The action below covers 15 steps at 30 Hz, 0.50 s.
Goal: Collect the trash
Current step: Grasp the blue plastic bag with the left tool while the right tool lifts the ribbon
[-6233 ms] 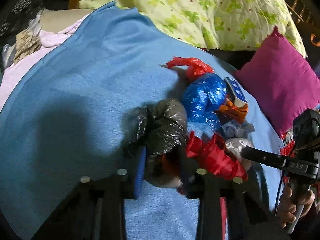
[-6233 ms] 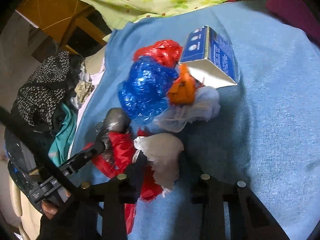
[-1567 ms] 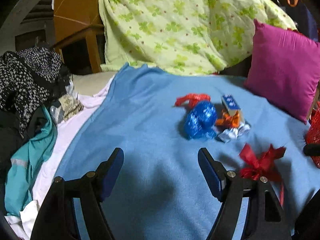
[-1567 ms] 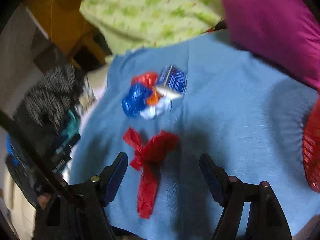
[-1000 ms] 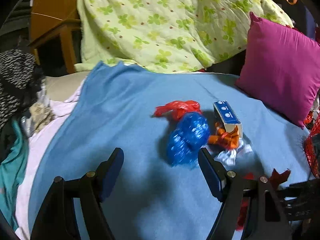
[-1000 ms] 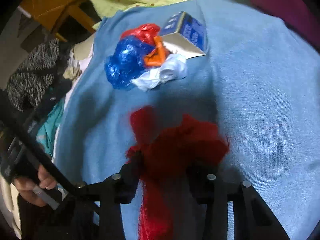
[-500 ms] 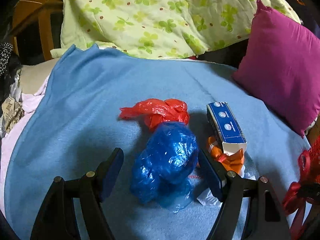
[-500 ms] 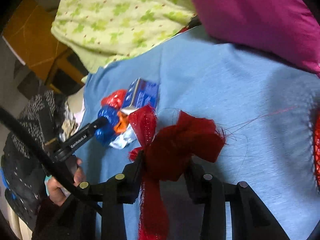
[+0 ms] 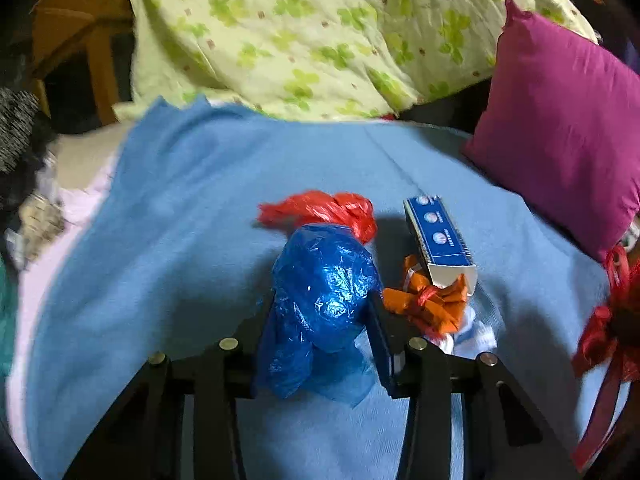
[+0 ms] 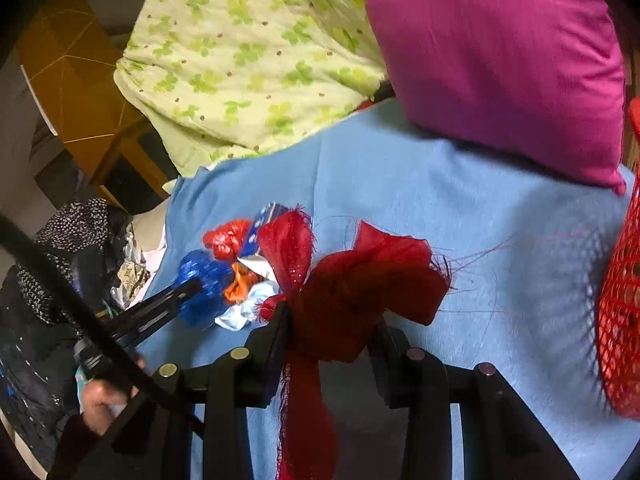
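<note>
**Both grippers on trash over the blue blanket**

The left gripper (image 9: pixel 322 312) has just been closing its jaws, and the crumpled blue bag (image 9: pixel 324 292) now sits between them with both pads against its sides; it lies on the blue blanket (image 9: pixel 192 216). Behind it lies a red bag (image 9: pixel 320 210), and to its right an orange wrapper (image 9: pixel 428 304) touches a blue carton (image 9: pixel 440 236) and some white plastic (image 9: pixel 468 338). The right gripper (image 10: pixel 330 316) holds its jaws narrow around a red ribbon bow (image 10: pixel 360 280), lifted off the blanket, tail hanging down. A red mesh basket (image 10: pixel 620 300) stands at the right edge, below a magenta pillow (image 10: pixel 500 52).
</note>
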Motion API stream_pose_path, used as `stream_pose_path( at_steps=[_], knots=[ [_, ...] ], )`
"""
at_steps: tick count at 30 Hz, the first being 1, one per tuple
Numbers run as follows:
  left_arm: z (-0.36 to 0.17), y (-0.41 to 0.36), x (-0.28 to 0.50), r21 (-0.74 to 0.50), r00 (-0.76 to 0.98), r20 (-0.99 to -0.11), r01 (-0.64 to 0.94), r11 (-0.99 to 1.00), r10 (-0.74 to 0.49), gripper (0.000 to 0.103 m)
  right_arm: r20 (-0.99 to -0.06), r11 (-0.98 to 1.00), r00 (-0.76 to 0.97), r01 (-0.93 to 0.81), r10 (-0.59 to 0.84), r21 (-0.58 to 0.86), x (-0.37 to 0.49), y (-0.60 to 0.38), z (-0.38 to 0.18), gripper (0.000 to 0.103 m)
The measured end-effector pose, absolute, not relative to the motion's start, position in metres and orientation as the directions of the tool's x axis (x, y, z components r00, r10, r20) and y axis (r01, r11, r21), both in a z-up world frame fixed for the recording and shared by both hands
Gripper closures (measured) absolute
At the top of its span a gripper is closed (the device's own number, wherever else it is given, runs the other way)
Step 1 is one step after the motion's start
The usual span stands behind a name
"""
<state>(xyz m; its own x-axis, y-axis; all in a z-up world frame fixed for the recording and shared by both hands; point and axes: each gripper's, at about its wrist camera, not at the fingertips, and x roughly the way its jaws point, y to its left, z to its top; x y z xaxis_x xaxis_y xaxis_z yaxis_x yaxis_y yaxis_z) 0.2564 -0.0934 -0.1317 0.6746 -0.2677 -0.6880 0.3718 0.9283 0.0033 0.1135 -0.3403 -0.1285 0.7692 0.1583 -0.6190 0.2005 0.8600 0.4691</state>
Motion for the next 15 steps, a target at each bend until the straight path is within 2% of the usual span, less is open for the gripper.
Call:
stream_pose_path(
  at_steps=[4,9,15],
  knots=[
    [-0.105,-0.078,0.211,0.044,0.736,-0.63,0.35,0.936,-0.246,0.059,-0.602,0.875,0.785,0.18,0.147,0.448,0.108,-0.337,-0.122,0.063],
    [-0.084,-0.071,0.149,0.077,0.774,-0.601,0.305,0.949,-0.2,0.059,-0.574,0.889,0.807,0.154,0.139,0.432,0.094,-0.333,-0.111,0.063],
    [-0.049,-0.079,0.095,0.149,0.828,-0.537,0.278,0.949,-0.159,0.058,-0.512,0.892,0.843,0.093,0.166,0.442,0.06,-0.322,-0.088,0.063]
  ],
)
